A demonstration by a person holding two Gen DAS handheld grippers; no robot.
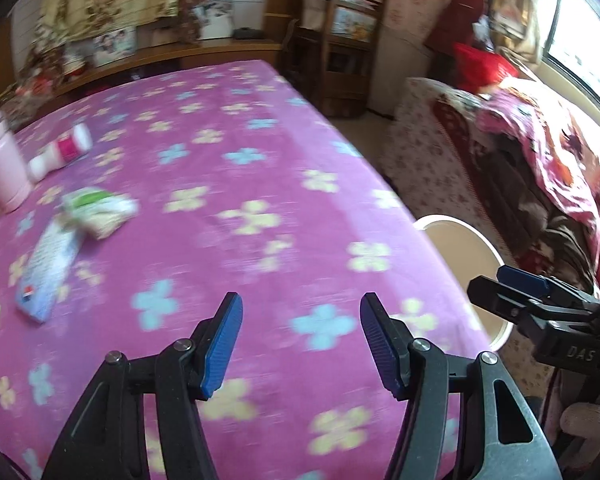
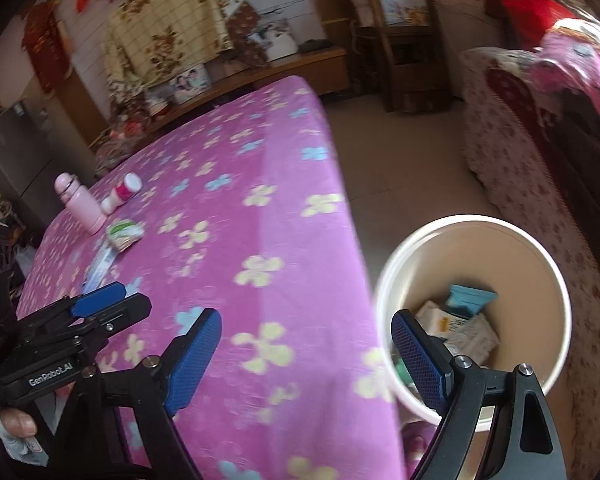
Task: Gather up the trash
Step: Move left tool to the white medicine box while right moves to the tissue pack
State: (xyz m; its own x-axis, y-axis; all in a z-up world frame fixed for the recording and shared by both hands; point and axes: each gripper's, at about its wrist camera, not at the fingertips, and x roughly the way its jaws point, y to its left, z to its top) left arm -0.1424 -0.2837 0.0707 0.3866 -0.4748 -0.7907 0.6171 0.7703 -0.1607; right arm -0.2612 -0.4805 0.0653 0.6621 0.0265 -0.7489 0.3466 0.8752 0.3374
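Lettering was sparse: "GenRobot.AI" ran in white along the body of the left gripper (image 2: 112, 300) as the right wrist camera saw it, and "DAS" was moulded into the right gripper (image 1: 504, 280) where it showed in the left wrist view. Print on the packets was too blurred to read.

Both claws stood open with nothing between their blue pads; the right gripper's jaws were spread wider than the left's. The left one hung over the purple flowered blanket (image 1: 260, 168), the right one over the blanket's edge and the white bin (image 2: 384, 280) beside the bed.

On the blanket's far left lay the remaining trash: a crumpled green-and-white wrapper (image 1: 100, 210) and, touching it, a flat blue-and-white packet (image 1: 46, 270). Nearby stood a pink flask (image 1: 0, 152), with a small white-and-pink bottle (image 1: 62, 152) lying on its side just beside it. Inside the bin rested a teal packet (image 2: 470, 298) and white cartons (image 2: 460, 330).
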